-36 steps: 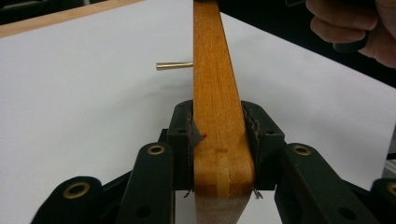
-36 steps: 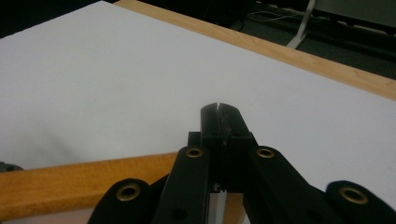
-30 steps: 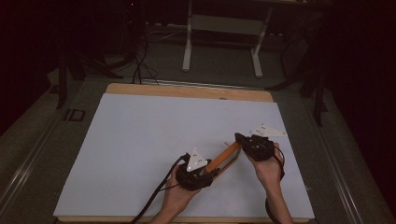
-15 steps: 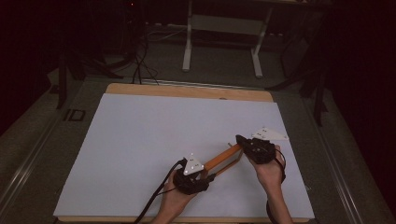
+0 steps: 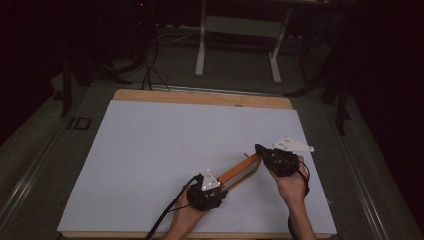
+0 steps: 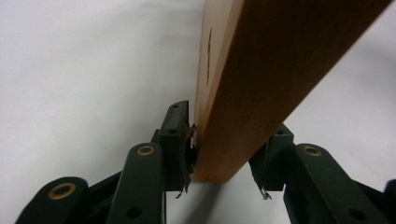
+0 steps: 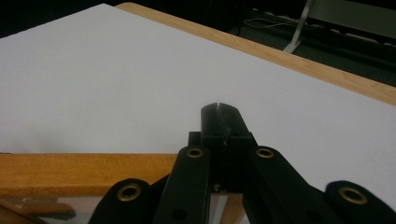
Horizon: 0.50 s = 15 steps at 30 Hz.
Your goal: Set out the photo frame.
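Tools gripping wooden frame, white table

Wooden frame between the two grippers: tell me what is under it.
Under the wooden frame lies the white sheet that covers the table. The left gripper clamps one end; the stretch of sheet directly beneath is covered.

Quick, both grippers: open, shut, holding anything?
Left gripper: shut on the wooden frame, clamping its end.
Right gripper: jaws shut together, over the frame's far end; any grip cannot be told.
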Motion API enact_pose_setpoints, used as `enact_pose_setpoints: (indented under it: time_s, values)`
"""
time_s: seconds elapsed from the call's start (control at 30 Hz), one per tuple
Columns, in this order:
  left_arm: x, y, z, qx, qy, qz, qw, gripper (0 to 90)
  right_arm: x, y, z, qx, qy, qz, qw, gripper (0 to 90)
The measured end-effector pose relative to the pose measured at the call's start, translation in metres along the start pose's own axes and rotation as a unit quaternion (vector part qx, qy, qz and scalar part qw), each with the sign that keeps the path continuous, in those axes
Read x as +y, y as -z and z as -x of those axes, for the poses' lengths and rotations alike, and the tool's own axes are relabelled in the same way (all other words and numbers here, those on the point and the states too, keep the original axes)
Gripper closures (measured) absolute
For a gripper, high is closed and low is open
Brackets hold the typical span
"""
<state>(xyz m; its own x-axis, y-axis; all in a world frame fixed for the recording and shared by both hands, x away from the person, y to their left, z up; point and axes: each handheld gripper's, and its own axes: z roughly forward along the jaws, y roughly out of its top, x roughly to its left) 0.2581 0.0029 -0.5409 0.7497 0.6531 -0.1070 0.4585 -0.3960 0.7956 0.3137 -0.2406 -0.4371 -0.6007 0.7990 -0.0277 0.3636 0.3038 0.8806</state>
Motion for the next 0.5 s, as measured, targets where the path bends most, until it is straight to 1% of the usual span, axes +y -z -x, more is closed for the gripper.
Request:
enact_pose_setpoints:
  time_s: [0.23, 0.33, 0.43, 0.5]
  values:
    - [-0.0005, -0.004, -0.0005, 0.0, 0.0, 0.0, 1.0, 64.9, -0.0007, 0.0026, 0.0023, -0.002, -0.001, 0.001, 1.0, 90.0]
    - [-0.0003, -0.004, -0.0003, 0.002, -0.004, 0.0, 1.0, 65.9, -0.0011, 0.0029, 0.003, -0.001, -0.002, 0.001, 1.0, 90.0]
    - [-0.0001, -0.0037, 0.0007, 0.009, -0.015, 0.0, 0.9999, 67.5, -0.0015, 0.0025, 0.003, -0.001, -0.001, 0.0, 1.0, 90.0]
    - [0.0003, -0.0036, 0.0005, 0.008, -0.017, -0.001, 0.9998, 68.3, -0.0016, 0.0022, 0.003, 0.0, -0.001, -0.001, 1.0, 90.0]
